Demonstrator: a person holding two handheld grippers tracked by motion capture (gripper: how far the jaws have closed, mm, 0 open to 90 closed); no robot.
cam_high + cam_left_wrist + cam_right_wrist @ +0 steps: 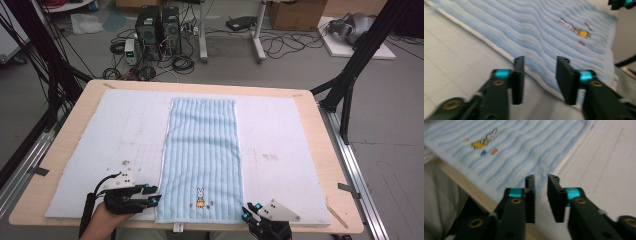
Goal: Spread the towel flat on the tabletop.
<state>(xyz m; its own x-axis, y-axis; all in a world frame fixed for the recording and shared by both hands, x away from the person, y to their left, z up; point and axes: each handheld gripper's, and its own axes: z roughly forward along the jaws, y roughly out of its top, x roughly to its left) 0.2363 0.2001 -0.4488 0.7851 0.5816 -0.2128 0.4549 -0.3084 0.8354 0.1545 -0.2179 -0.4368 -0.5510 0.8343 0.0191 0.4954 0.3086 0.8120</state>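
A light blue striped towel [202, 150] lies flat and lengthwise on a white mat [125, 130], with a small rabbit embroidery [200, 195] near its front end. My left gripper [156, 195] sits at the towel's front left edge. In the left gripper view it [541, 60] is open wide, just above the towel's [536, 30] white-trimmed border. My right gripper [250, 209] is at the towel's front right corner. In the right gripper view it [541, 177] is open by a narrow gap over the towel's [524, 147] edge, with nothing between the jaws.
The mat covers most of a wooden table [324, 150], whose front edge lies just behind both grippers. Black frame posts [350, 80] stand at the table's sides. Computer towers [157, 27], cables and cardboard boxes are on the floor beyond.
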